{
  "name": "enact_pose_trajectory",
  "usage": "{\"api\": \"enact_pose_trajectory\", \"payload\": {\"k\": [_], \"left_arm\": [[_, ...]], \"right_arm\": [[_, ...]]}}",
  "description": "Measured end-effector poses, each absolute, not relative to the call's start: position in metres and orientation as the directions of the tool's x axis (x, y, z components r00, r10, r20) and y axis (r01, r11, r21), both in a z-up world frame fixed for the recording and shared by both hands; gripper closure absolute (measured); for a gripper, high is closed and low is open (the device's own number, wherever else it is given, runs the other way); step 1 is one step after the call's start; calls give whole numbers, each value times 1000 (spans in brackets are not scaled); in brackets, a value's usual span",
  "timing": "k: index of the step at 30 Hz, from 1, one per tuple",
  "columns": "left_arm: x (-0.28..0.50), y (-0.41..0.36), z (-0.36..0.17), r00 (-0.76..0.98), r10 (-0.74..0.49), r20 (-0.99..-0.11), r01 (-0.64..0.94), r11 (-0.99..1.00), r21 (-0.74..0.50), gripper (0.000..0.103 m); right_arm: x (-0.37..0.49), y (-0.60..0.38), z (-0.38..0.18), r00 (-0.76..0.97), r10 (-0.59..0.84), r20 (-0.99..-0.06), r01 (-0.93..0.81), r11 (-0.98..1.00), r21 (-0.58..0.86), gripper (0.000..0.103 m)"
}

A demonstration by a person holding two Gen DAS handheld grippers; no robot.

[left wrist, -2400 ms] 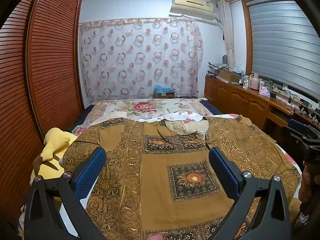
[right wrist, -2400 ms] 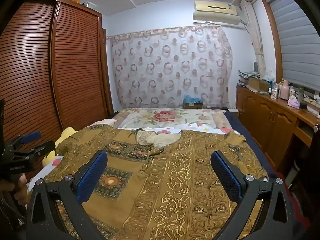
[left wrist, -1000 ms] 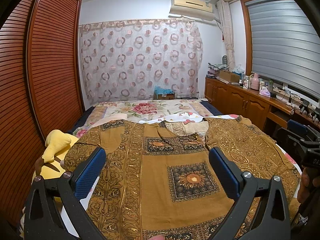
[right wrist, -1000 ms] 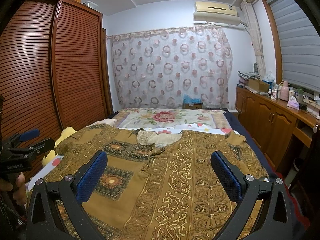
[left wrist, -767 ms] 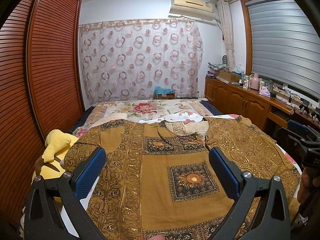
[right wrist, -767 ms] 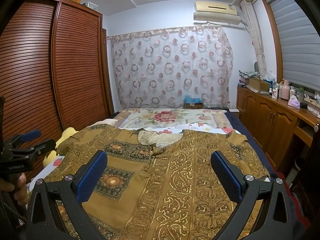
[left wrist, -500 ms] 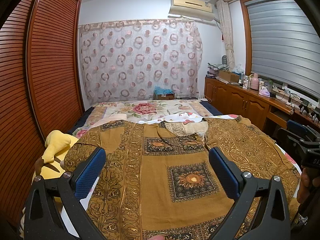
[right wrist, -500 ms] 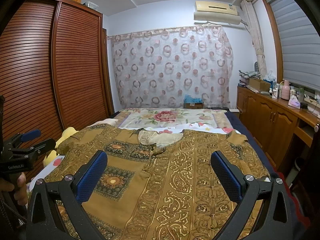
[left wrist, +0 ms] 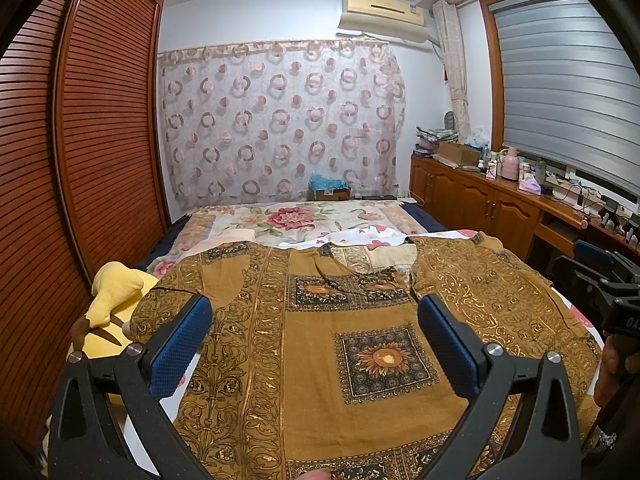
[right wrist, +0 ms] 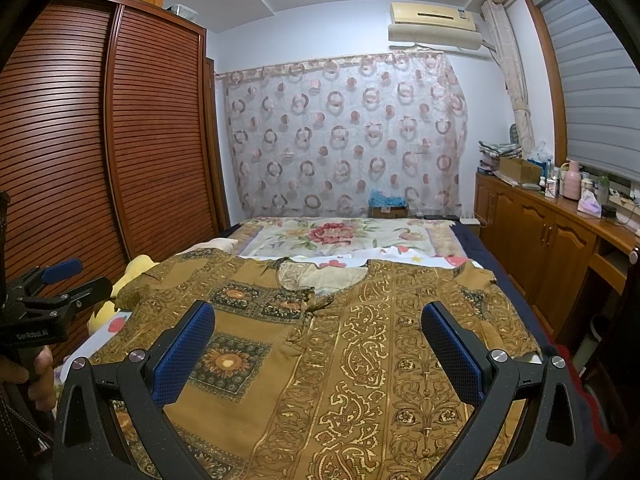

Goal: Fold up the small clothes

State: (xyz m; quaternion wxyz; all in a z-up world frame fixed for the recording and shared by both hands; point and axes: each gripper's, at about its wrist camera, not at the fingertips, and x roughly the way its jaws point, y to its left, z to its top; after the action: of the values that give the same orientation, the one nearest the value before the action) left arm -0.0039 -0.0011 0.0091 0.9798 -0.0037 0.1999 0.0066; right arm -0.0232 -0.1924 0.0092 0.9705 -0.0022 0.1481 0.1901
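Both hand-held grippers are spread wide and hold nothing. From its own camera, the left hand-held gripper (left wrist: 314,334) hangs above the near half of the brown patterned shirt (left wrist: 320,360), with its blue pads (left wrist: 180,344) far from each other and not touching the cloth. The right hand-held gripper (right wrist: 318,340) is in the same state above the shirt's right half, fingers apart and clear of the fabric.

The shirt lies flat and face up on the bed (left wrist: 280,220), with the collar (right wrist: 320,276) toward the far end and the hem toward the person. Both short sleeves are stretched out to the sides; the left sleeve (left wrist: 192,280) reaches near a yellow plush toy (left wrist: 112,300) at the bed edge. I see no fold in it: no sleeve turned in, no side brought over the middle.

So I judge the task is only at its beginning (the spreading seems finished, the folding itself not started). What is left is everything: to take a sleeve or a side edge, bring it over the middle, do the same on the other side, then fold hem to collar. Whether more clothes wait somewhere, the pictures do not show.
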Motion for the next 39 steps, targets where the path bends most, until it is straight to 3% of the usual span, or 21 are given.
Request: {"api": "enact_pose_trajectory", "payload": {"k": [24, 39], "left_arm": [[-5, -1, 11, 918, -4, -397, -1, 1000, -11, 0], [9, 75, -28, 858, -27, -513, -13, 997, -75, 0]], "right_arm": [[-24, -192, 6, 879, 374, -295, -376, 925, 52, 0], [9, -190, -6, 795, 456, -399, -466, 881, 80, 0]]}}
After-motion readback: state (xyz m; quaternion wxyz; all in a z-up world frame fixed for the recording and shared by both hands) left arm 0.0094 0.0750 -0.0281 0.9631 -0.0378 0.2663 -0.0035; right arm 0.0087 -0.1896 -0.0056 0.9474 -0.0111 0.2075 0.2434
